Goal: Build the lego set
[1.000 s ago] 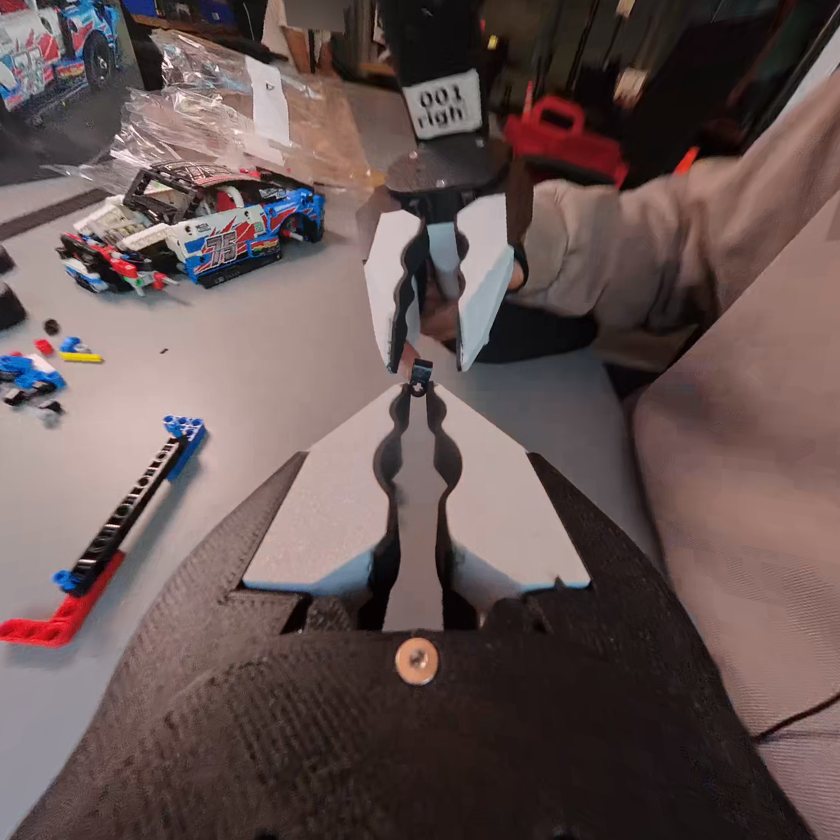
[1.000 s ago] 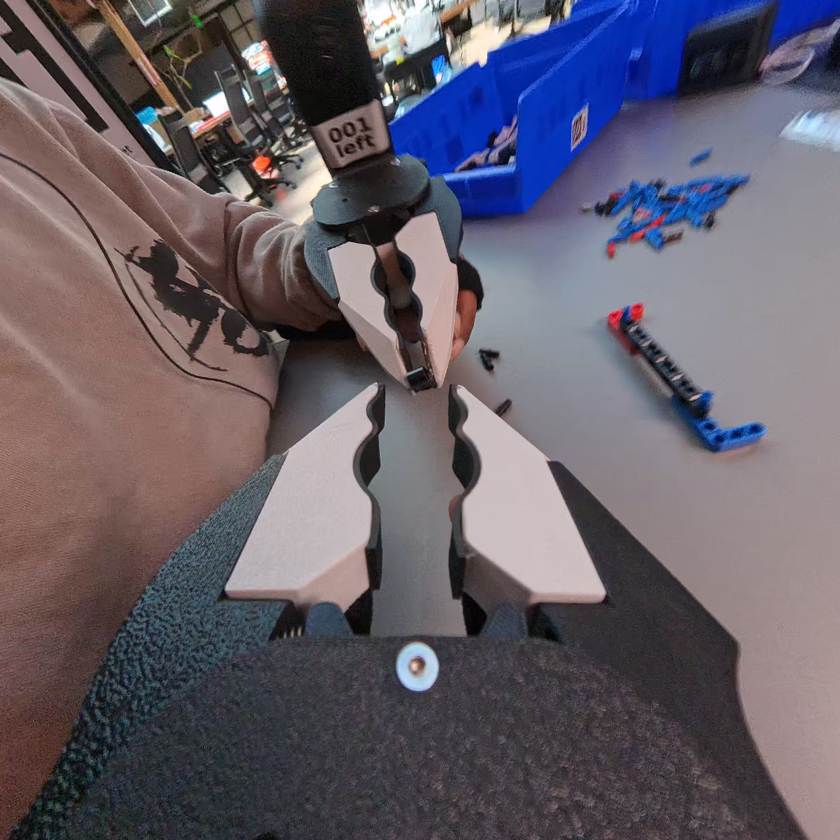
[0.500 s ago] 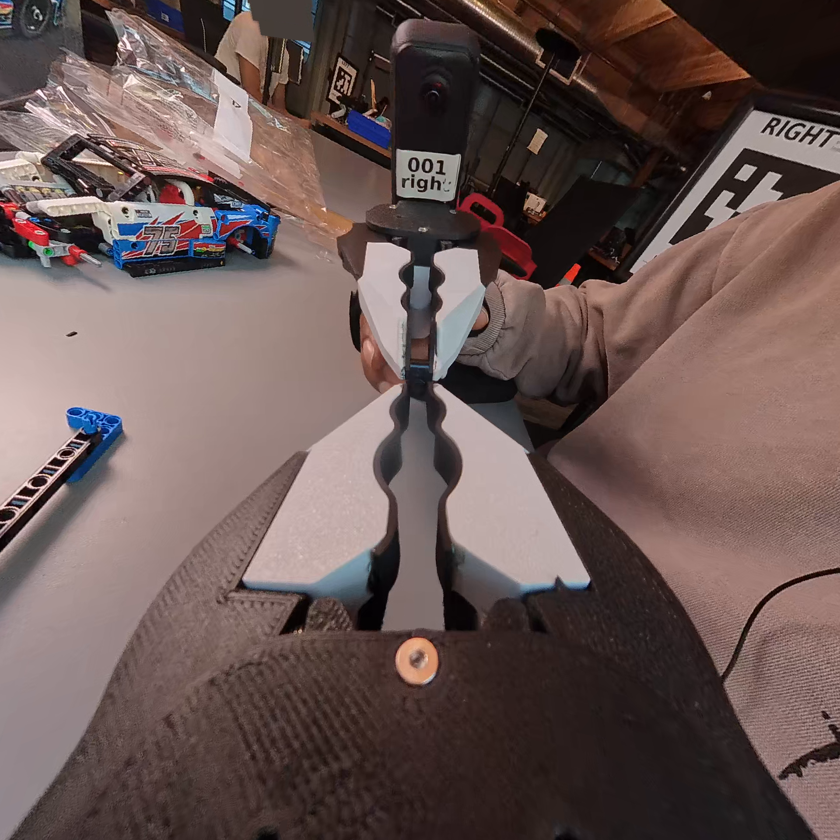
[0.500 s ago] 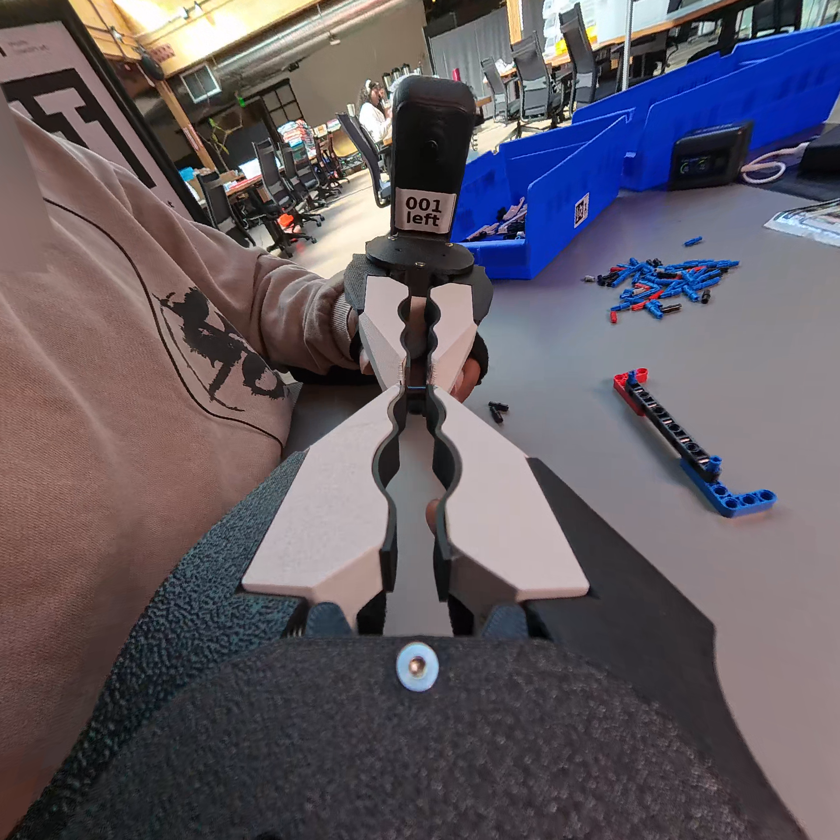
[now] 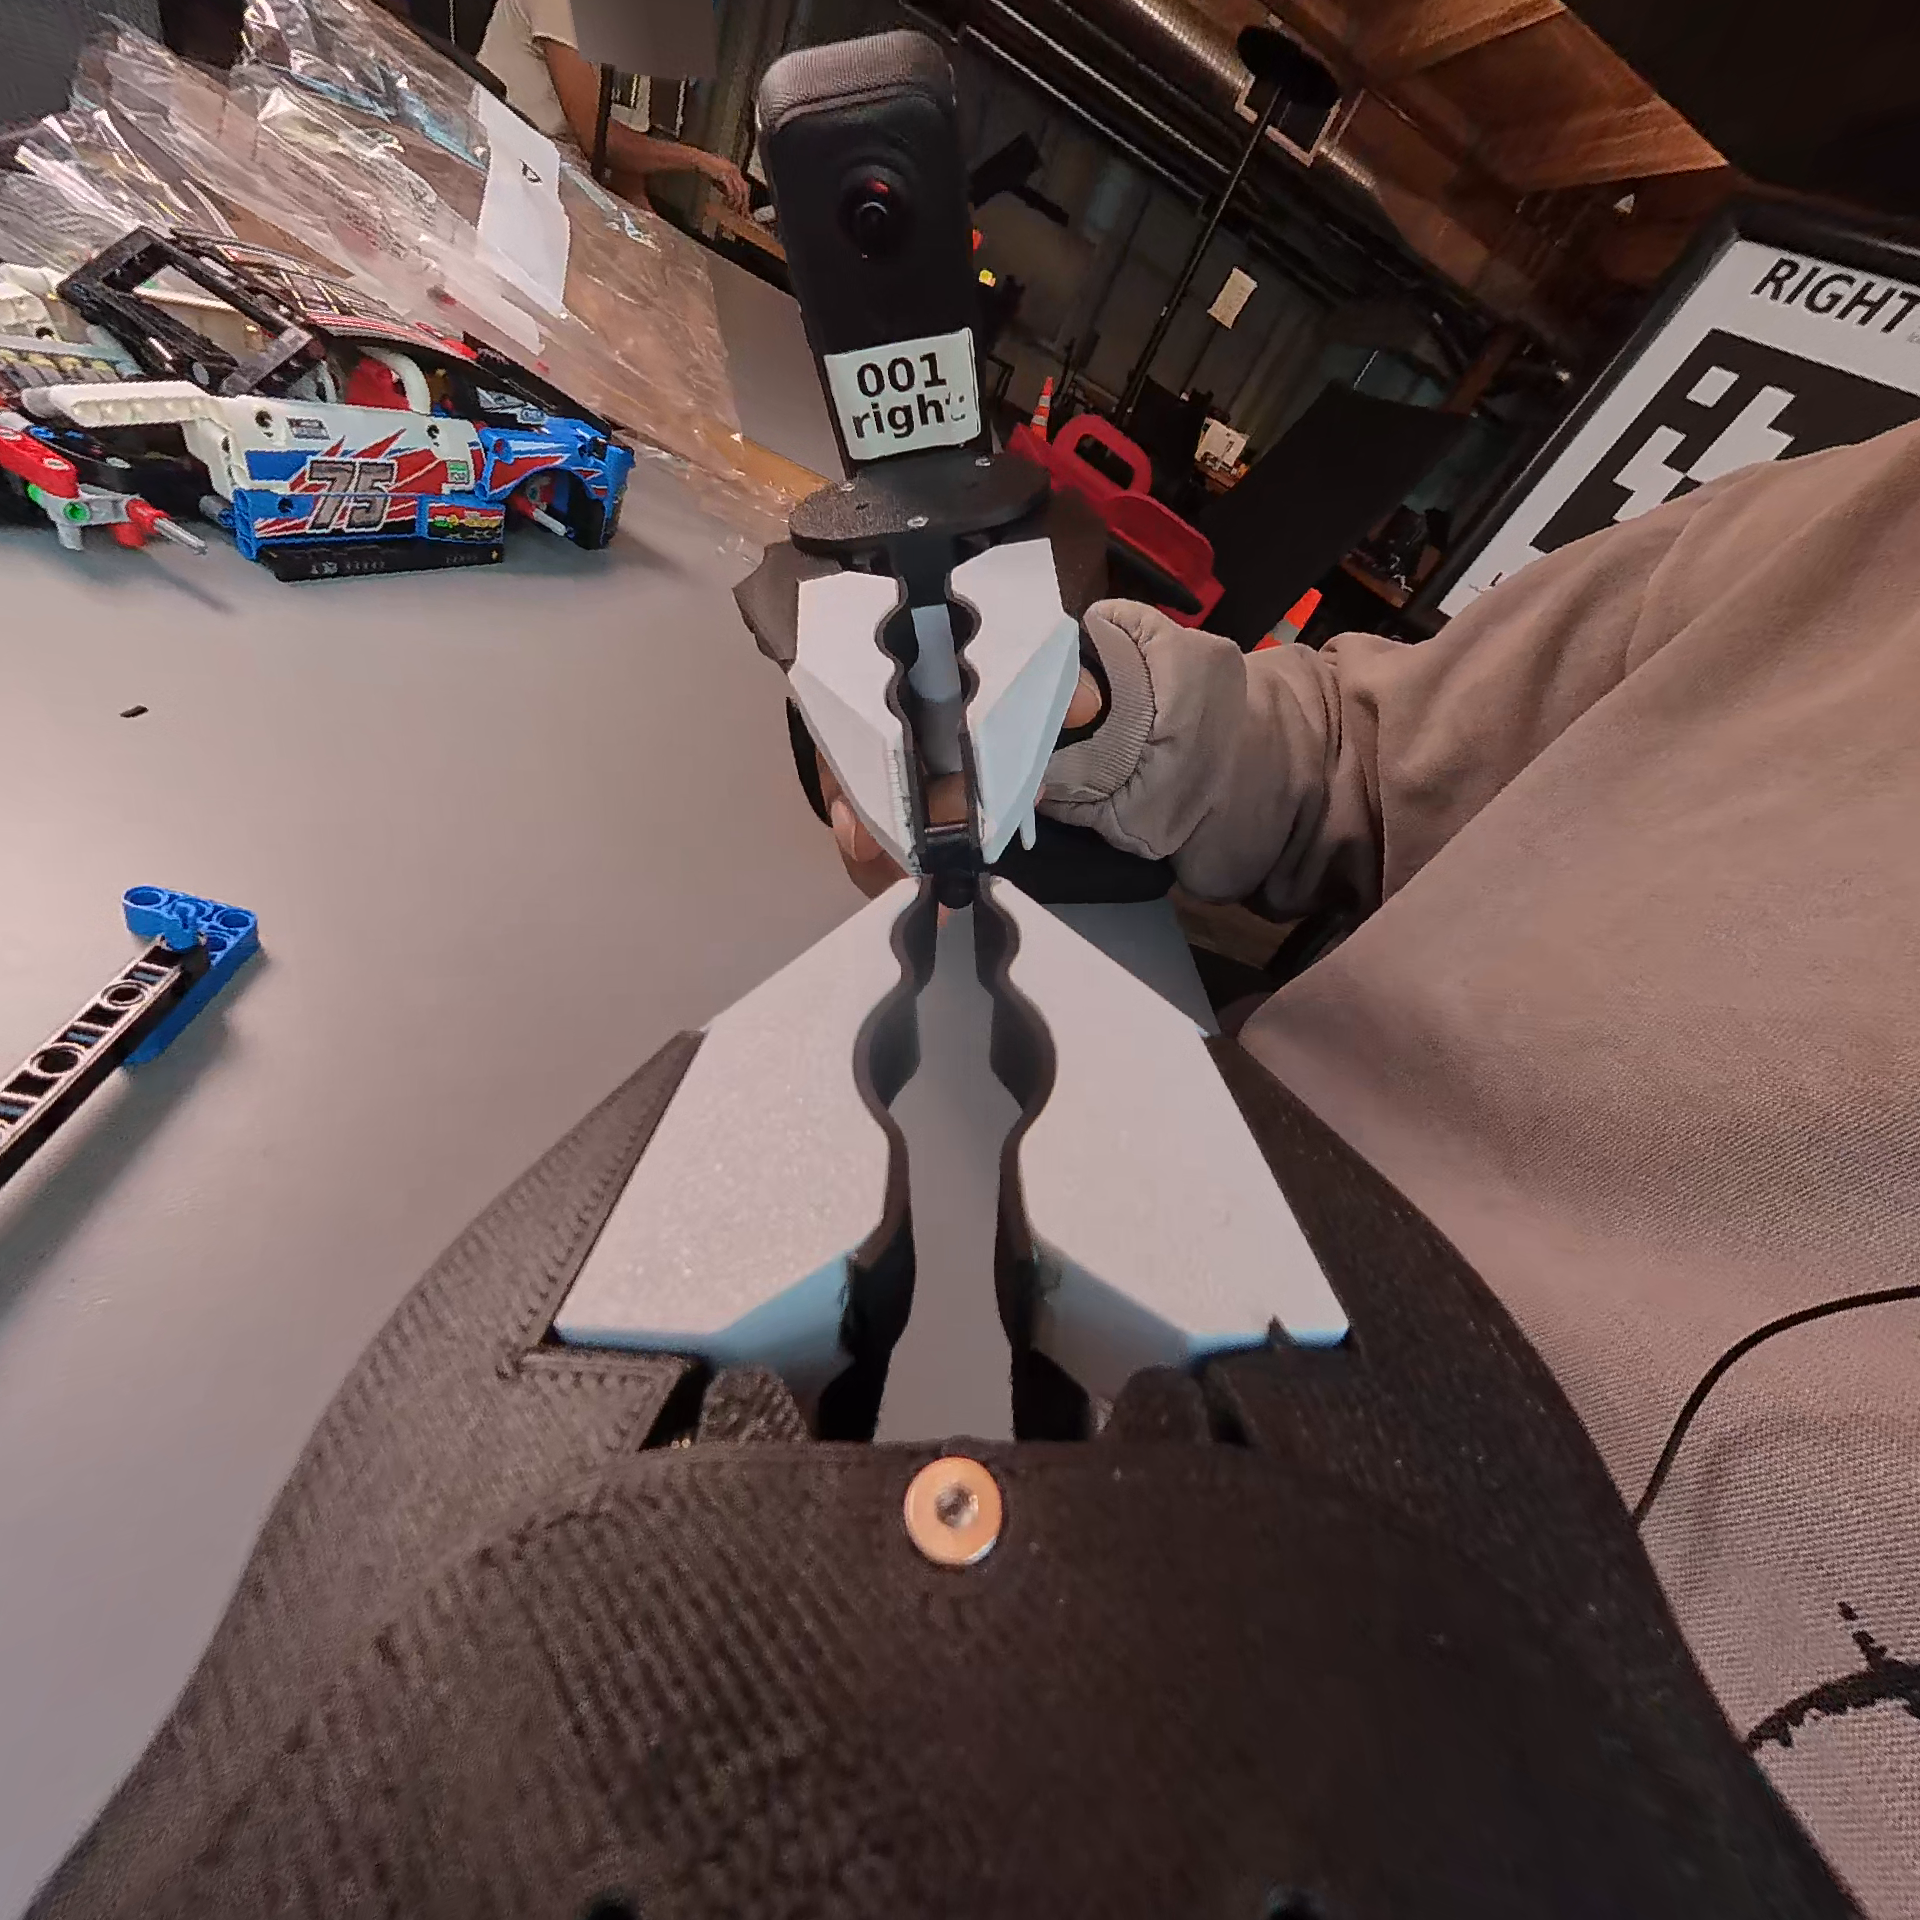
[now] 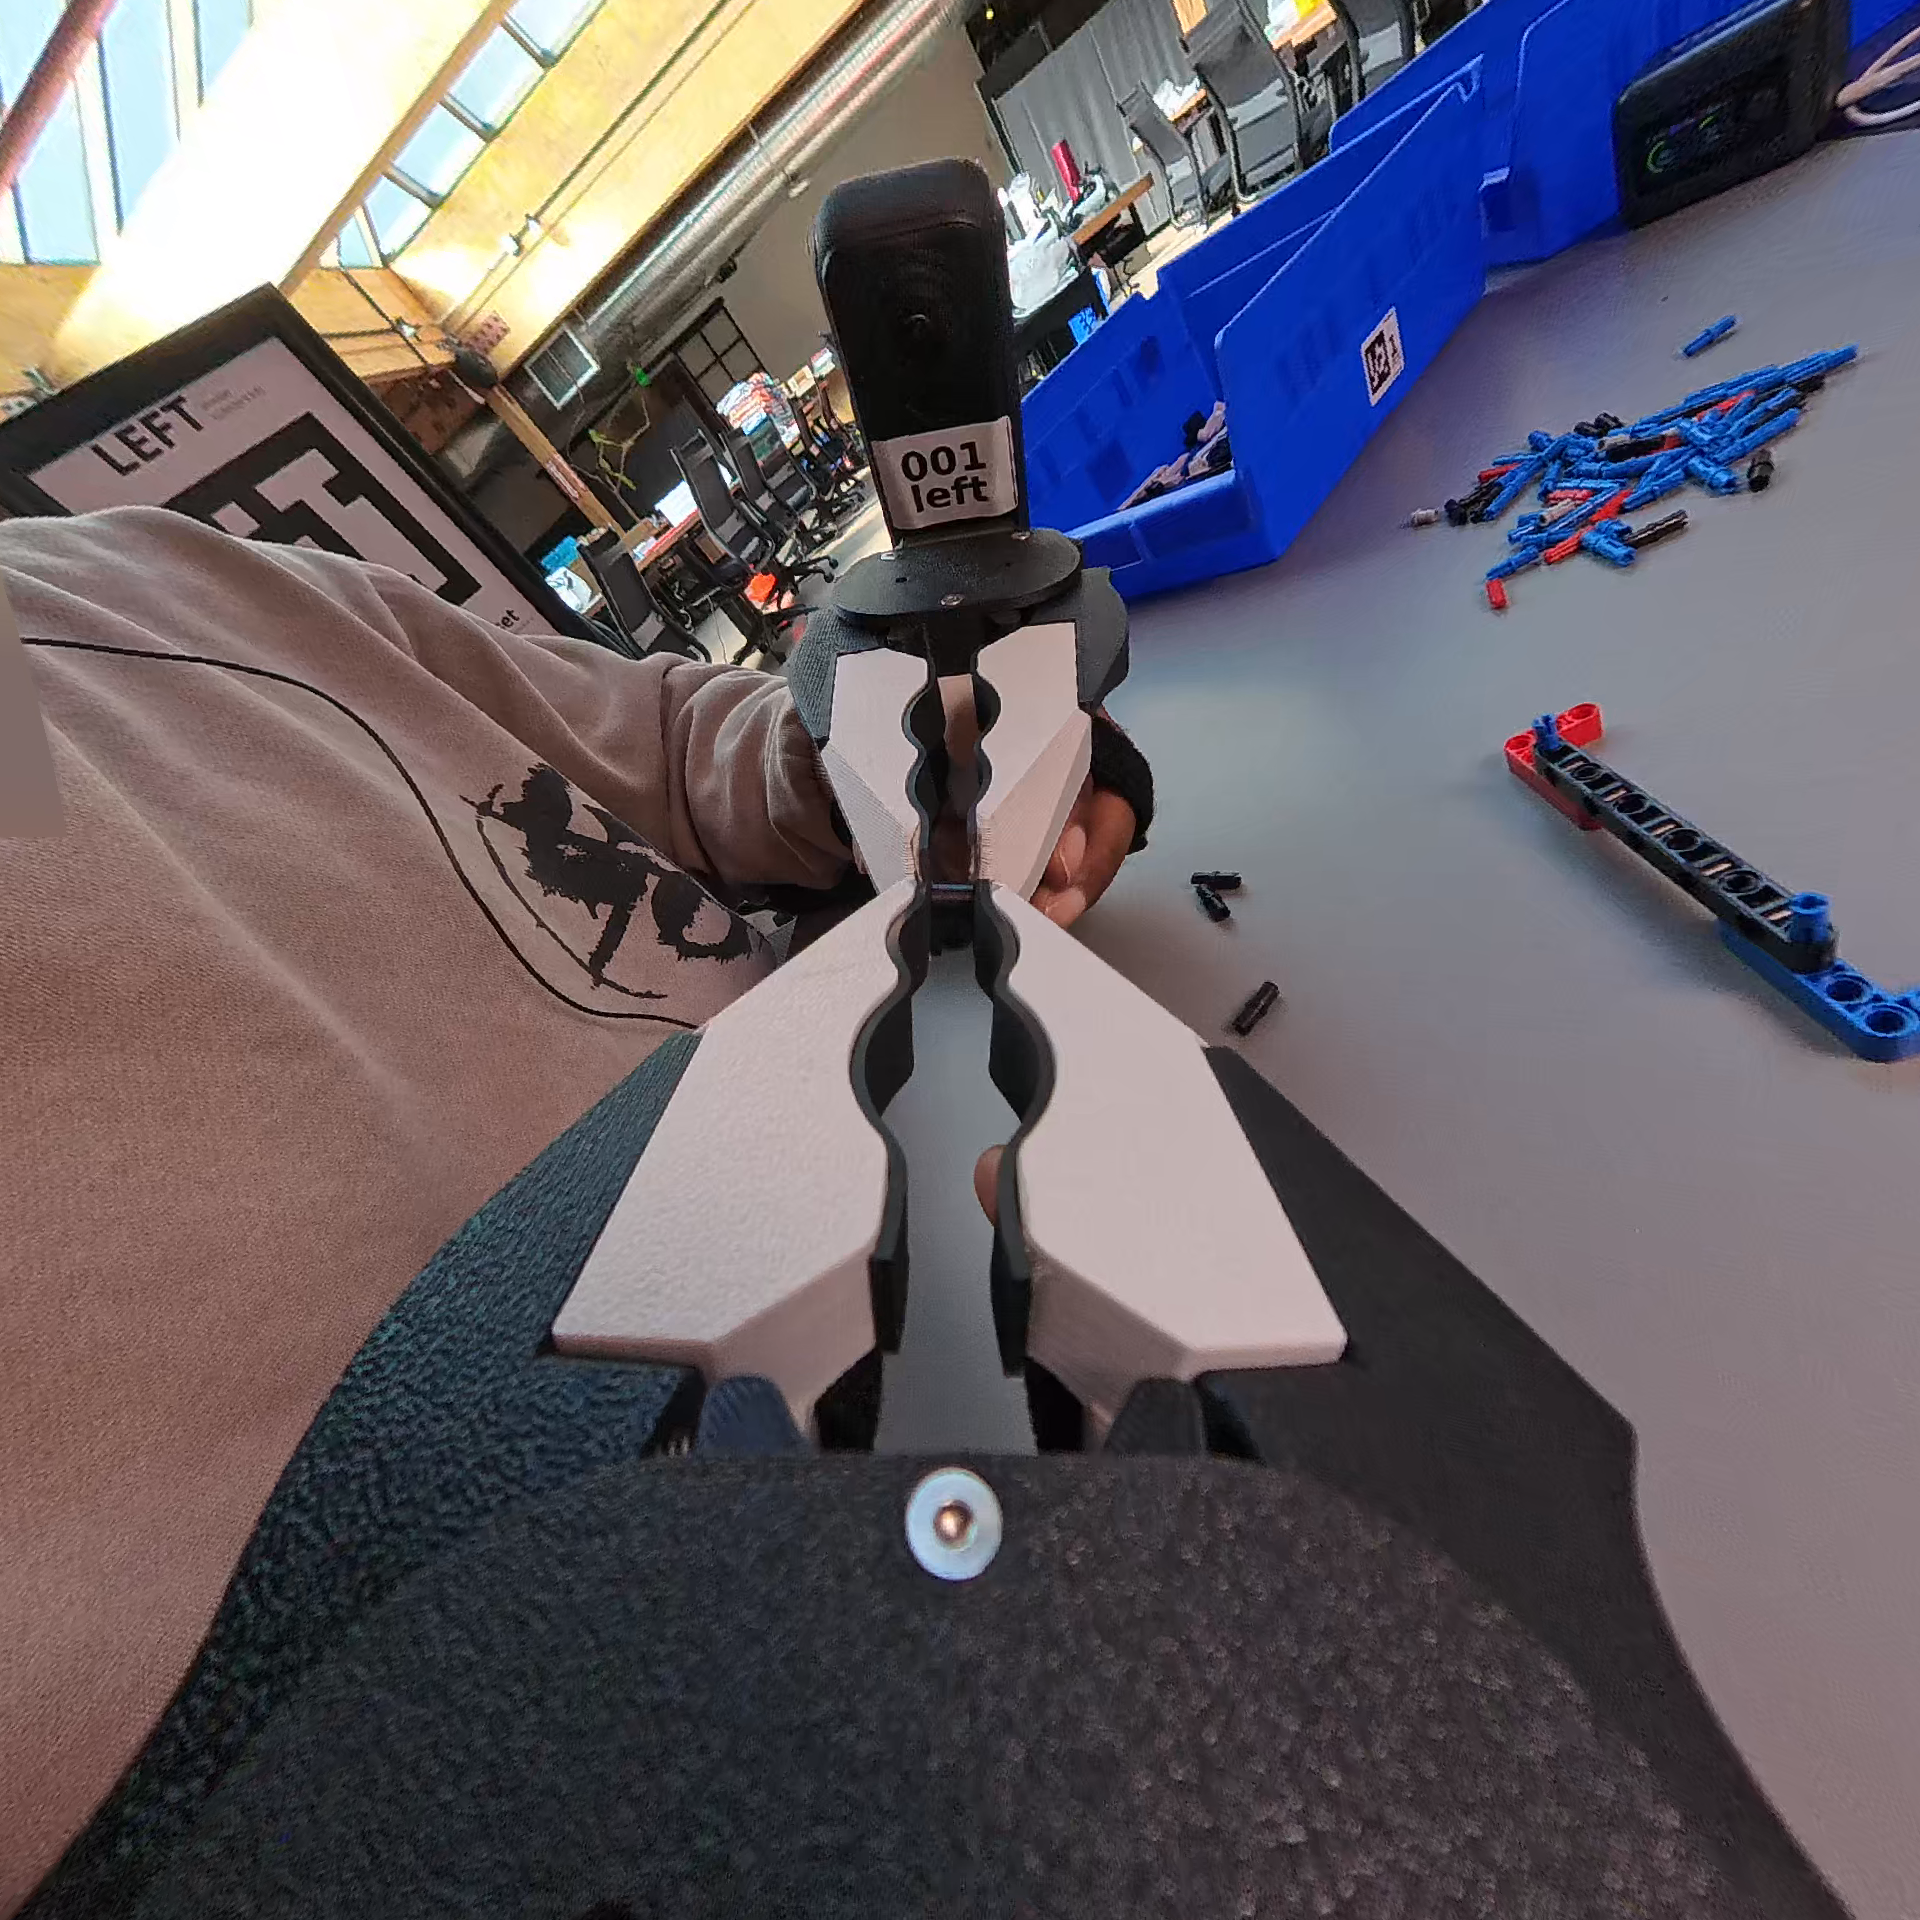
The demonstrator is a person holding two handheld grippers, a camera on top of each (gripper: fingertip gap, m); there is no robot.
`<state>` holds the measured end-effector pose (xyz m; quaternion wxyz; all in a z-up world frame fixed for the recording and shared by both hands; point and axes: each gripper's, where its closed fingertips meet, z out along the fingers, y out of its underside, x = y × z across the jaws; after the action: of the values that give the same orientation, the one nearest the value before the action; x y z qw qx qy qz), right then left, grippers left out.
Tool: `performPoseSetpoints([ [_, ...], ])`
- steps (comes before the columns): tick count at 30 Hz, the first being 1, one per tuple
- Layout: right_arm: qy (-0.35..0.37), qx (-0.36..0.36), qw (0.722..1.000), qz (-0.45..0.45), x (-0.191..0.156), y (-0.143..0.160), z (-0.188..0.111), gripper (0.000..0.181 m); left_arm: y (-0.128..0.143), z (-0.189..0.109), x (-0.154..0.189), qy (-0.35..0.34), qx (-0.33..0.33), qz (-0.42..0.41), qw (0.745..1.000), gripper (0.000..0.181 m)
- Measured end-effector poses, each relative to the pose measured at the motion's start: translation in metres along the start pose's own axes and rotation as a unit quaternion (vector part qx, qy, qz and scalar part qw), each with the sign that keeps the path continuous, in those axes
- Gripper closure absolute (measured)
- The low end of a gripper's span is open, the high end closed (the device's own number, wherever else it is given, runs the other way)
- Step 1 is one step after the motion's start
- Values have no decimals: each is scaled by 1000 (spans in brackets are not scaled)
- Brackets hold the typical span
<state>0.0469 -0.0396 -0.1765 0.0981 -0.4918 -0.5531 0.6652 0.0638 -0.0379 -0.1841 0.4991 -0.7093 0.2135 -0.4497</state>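
Note:
My left gripper (image 5: 951, 902) and my right gripper (image 6: 948, 906) meet tip to tip above the grey table. Both are shut on one small black lego piece (image 5: 951, 868), which also shows in the right wrist view (image 6: 948, 890), mostly hidden by the tips. The right gripper (image 5: 948, 847) faces me in the left wrist view, and the left gripper (image 6: 945, 871) faces me in the right wrist view. A black beam with a blue angle piece (image 5: 135, 997) lies flat on the table; its other end carries a red piece (image 6: 1704, 862).
A part-built lego race car (image 5: 312, 447) stands at the back left by plastic bags (image 5: 364, 156). A pile of blue pins (image 6: 1642, 468), blue bins (image 6: 1299, 343) and loose black pins (image 6: 1216, 894) lie on the right. The person's sleeves and torso are close. My left and right fingertips are right by each other.
The right gripper was open a second ago; it closed on the piece held in the left gripper's tips. Both grippers tilted upward together, away from the table.

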Motion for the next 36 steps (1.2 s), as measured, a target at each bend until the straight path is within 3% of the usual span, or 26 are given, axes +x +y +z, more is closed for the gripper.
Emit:
performPoseSetpoints([
  [7, 8, 25, 999, -32, 4, -5, 1, 175, -3, -3, -2, 24, 23, -63, 998, 176],
  [11, 48, 35, 991, -116, 9, -7, -1, 168, -7, -5, -7, 33, 42, -101, 993, 176],
  [17, 130, 22, 944, -302, 13, -7, -5, 154, -15, -12, -14, 46, 74, -147, 985, 176],
  [22, 182, 21, 898, -400, 10, -14, -3, 151, -15, -12, -13, 61, 82, -174, 979, 176],
  [29, 203, -28, 847, -490, 7, -7, 8, 159, -12, -9, -6, 102, 79, -227, 965, 177],
  [32, 212, -34, 839, -499, 8, -6, 7, 164, -11, -7, -4, 111, 78, -246, 960, 176],
  [36, 200, -34, 852, -482, 6, -5, 7, 166, -11, -6, -3, 124, 79, -266, 953, 175],
])
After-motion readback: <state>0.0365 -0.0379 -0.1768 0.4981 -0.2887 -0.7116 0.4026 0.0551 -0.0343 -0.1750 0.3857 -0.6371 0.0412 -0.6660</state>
